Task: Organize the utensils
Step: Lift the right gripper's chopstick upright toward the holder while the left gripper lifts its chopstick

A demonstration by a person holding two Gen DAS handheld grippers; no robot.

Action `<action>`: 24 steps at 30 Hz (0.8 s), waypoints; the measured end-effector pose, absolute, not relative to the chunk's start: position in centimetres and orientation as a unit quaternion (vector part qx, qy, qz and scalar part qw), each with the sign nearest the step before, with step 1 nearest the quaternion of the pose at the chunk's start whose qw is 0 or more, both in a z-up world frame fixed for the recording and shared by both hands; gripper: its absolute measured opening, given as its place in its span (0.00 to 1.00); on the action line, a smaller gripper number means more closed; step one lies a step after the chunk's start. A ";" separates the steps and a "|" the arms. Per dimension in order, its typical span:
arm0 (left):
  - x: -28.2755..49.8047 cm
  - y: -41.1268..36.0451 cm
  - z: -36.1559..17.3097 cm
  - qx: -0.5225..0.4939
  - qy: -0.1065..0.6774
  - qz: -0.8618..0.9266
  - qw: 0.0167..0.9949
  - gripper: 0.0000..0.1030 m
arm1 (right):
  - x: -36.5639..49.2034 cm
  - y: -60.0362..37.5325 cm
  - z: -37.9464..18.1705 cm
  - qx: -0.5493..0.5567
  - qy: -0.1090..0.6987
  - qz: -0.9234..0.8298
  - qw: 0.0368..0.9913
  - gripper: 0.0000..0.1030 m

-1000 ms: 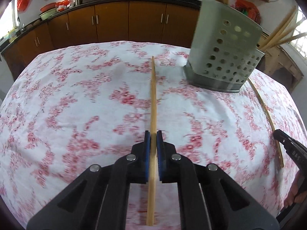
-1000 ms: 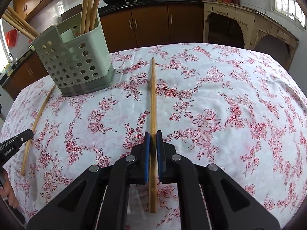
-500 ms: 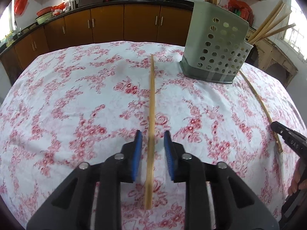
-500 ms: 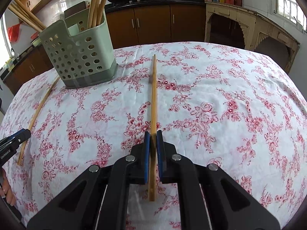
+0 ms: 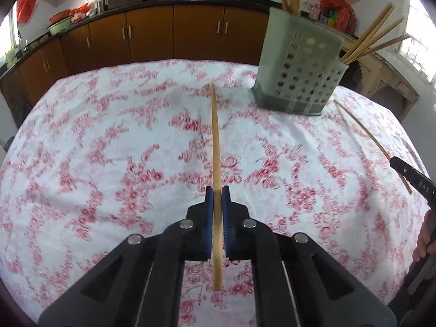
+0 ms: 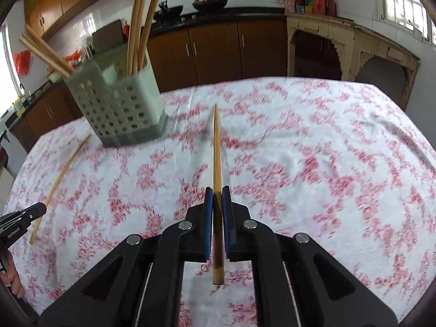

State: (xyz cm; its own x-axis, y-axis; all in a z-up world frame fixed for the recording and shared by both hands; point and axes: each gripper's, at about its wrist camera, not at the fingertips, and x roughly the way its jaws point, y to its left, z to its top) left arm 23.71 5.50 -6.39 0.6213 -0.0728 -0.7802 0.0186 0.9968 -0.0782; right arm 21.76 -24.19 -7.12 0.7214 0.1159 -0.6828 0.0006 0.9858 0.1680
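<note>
My left gripper (image 5: 217, 190) is shut on a wooden chopstick (image 5: 215, 141) that points forward, lifted above the flowered tablecloth. My right gripper (image 6: 217, 190) is shut on another wooden chopstick (image 6: 217, 152), also held above the cloth. A pale green perforated utensil holder (image 5: 298, 73) with several chopsticks in it stands ahead to the right in the left wrist view and ahead to the left in the right wrist view (image 6: 117, 109). One more chopstick (image 5: 373, 141) lies on the cloth between the grippers; it also shows in the right wrist view (image 6: 60, 179).
The table is covered by a white cloth with red flowers (image 5: 109, 163). Brown kitchen cabinets (image 5: 152, 35) and a counter with pans run behind it. A cream wooden sideboard (image 6: 351, 51) stands at the right. Each gripper's tip shows in the other's view (image 5: 411, 179) (image 6: 24, 215).
My left gripper, open around its chopstick half a second ago, has shut on it and raised it. My right gripper has lifted its chopstick off the cloth and moved nearer the holder.
</note>
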 end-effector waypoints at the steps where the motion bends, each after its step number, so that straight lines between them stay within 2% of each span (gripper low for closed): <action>1: 23.5 5.5 -5.6 -0.026 0.427 -0.028 0.904 0.07 | 21.6 -24.5 -6.6 0.081 0.365 0.030 0.927 0.07; 16: 22.0 6.5 3.9 -0.051 0.313 -0.040 0.948 0.07 | 20.5 -26.1 -1.3 0.093 0.284 0.025 0.954 0.07; 24: 22.4 6.4 2.7 -0.047 0.332 -0.033 0.942 0.07 | 20.5 -25.9 -1.3 0.088 0.282 0.025 0.955 0.07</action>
State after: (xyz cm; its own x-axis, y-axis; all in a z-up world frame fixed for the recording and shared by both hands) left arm 22.41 6.35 2.73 0.7774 -0.0933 -0.6220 0.0315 0.9935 -0.1096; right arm 20.50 -25.90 -1.26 0.8400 0.0977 -0.5338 0.0012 0.9833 0.1819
